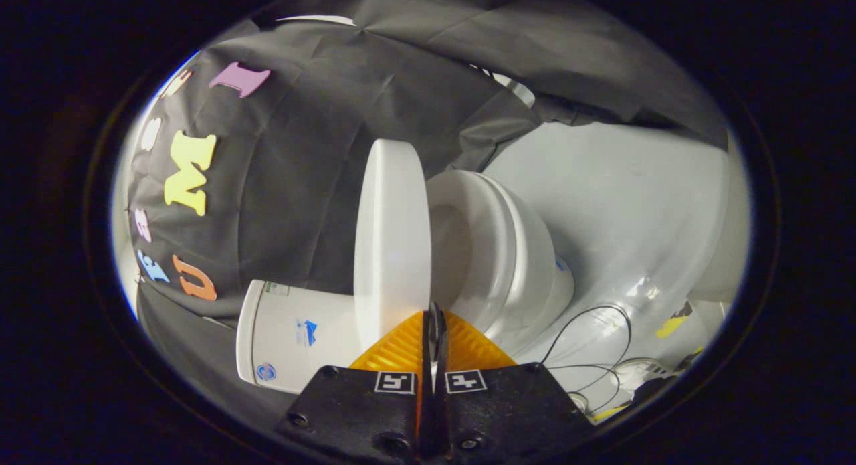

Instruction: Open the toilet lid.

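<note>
Gripper [433,312] was closed, its two fingers drawn together with only a thin slit between them and nothing held in that slit. The toilet lid [391,241] stood raised, seen almost edge-on, directly ahead of the fingertips; its lower edge came down to the tips, though whether it touched them could not be told. The lid lay slightly toward the cistern [294,341] side of the fingers, the cistern sitting just behind it. On the other side of the lid the seat [478,244] and bowl [535,271] were exposed, the seat's opening facing the lid. Beyond the bowl, thin black cables [595,338] looped across the pale glossy floor [622,204].
</note>
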`<action>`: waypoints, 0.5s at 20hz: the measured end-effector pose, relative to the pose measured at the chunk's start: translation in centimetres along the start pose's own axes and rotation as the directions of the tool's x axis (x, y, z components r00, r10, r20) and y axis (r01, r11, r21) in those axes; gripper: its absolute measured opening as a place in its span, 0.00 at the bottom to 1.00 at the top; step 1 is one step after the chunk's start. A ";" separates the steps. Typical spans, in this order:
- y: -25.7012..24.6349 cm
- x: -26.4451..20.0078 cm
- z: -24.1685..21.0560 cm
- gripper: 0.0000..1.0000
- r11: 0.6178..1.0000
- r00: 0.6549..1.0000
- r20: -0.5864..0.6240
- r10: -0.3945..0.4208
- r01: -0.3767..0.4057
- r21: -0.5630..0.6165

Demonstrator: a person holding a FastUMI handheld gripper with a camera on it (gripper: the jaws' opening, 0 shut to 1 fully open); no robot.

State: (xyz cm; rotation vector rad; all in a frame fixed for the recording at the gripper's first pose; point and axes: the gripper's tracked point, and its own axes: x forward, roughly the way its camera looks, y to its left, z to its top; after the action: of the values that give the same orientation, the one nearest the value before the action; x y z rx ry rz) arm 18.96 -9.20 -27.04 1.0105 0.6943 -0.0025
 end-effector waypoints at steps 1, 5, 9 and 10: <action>0.2 -0.1 0.0 0.04 1.000 1.000 0.001 0.003 -0.003 0.001; 0.9 -0.4 0.0 0.04 1.000 1.000 0.002 0.020 -0.020 0.014; 2.0 -0.7 -0.1 0.04 1.000 1.000 0.017 0.022 -0.022 -0.012; 2.3 -0.8 0.0 0.04 0.999 0.999 0.020 0.025 -0.024 -0.021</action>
State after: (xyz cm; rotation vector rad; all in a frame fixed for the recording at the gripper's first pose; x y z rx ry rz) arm 18.99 -8.17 -24.82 0.9979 0.6621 0.0156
